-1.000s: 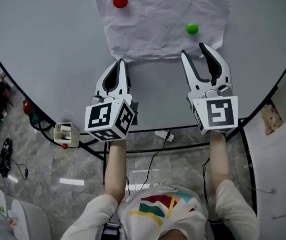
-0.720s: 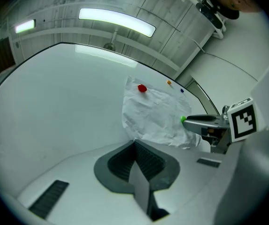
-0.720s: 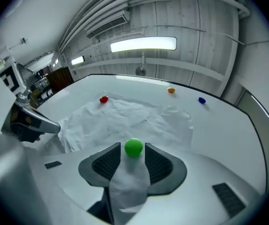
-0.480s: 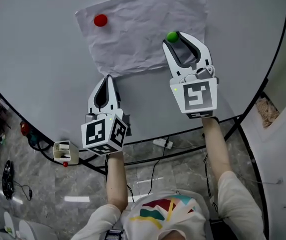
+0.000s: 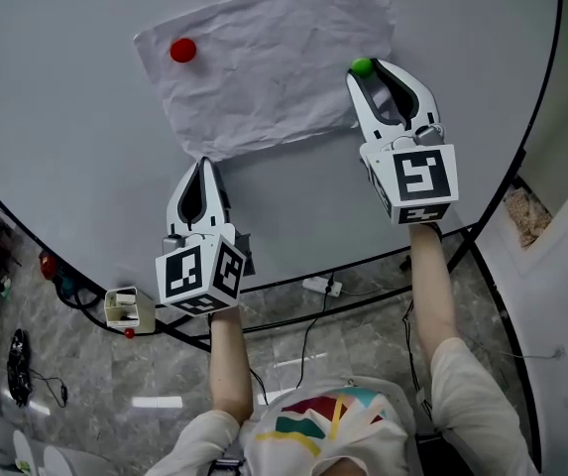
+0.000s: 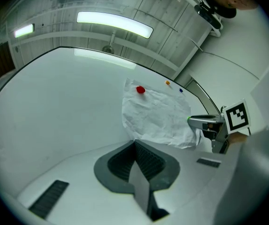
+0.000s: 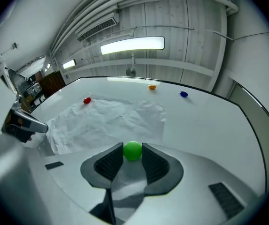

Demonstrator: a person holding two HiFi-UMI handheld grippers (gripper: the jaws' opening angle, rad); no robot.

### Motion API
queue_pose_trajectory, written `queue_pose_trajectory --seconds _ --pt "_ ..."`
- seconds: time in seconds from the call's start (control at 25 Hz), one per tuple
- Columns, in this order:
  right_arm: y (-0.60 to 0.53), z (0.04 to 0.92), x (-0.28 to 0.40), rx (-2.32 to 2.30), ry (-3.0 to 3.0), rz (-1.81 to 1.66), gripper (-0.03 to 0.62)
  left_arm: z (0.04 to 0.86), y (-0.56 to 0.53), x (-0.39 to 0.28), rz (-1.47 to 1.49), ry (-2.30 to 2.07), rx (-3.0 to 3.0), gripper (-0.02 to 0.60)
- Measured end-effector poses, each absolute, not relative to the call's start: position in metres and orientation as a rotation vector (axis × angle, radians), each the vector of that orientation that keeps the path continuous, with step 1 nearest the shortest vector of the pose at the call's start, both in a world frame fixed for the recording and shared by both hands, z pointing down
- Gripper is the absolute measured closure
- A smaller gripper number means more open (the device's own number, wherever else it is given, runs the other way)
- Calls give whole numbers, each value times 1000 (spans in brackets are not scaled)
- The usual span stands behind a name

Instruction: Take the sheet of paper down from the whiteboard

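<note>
Head view first – one whiteboard (image 5: 75, 137), one crumpled sheet of paper (image 5: 264, 67) flat against it, and two magnets showing on the sheet: a red magnet (image 5: 182, 50) at its upper left corner, a green magnet (image 5: 361, 66) at its lower right. Two grippers are up at the board. The left gripper (image 5: 202, 164) has its tips right at the sheet's lower left corner. The right gripper (image 5: 384, 68) is at the green magnet. There is plenty of bare board left of the sheet and below it, and the board's dark rim curves past just right of the right gripper.

Left gripper view – jaws pressed together and tips at the paper's bottom corner; whether they pinch the paper I cannot tell. Beyond the sheet, near the board's far edge, sit an orange magnet (image 6: 167, 83) and a blue magnet (image 6: 180, 90), both clear of the paper. That makes four magnets in all.

Right gripper view – jaws closing, with the green magnet right between the tips and the pads meeting both its sides. The sheet's right edge runs just left of that magnet, with open white board all the way to the rim on the right.
</note>
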State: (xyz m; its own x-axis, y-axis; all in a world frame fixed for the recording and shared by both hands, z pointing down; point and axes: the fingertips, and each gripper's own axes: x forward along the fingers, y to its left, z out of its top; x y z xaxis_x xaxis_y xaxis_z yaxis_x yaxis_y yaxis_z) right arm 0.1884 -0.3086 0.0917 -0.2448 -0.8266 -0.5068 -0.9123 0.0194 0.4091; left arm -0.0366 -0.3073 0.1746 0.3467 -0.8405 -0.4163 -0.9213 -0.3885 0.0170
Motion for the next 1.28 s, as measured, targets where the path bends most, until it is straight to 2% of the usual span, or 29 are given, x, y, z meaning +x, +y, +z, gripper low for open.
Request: queue_pose_trajectory --seconds 0.44,0.72,0.88,1.12,1.28 --pt "-310 104 257 -1905 2088 886 461 174 -302 -37 502 1618 -2347 535" --pt "-292 103 259 -1893 2028 893 459 174 -298 -35 498 1617 -2340 535" --pt "-268 91 215 -1779 2107 966 459 175 -297 -32 496 1607 -2342 535" --pt "-256 63 75 -1501 2360 1381 459 181 -294 -26 486 1562 -2344 535" --pt "-270 42 15 -1477 2365 1560 459 182 -292 -25 476 1552 -2335 535"
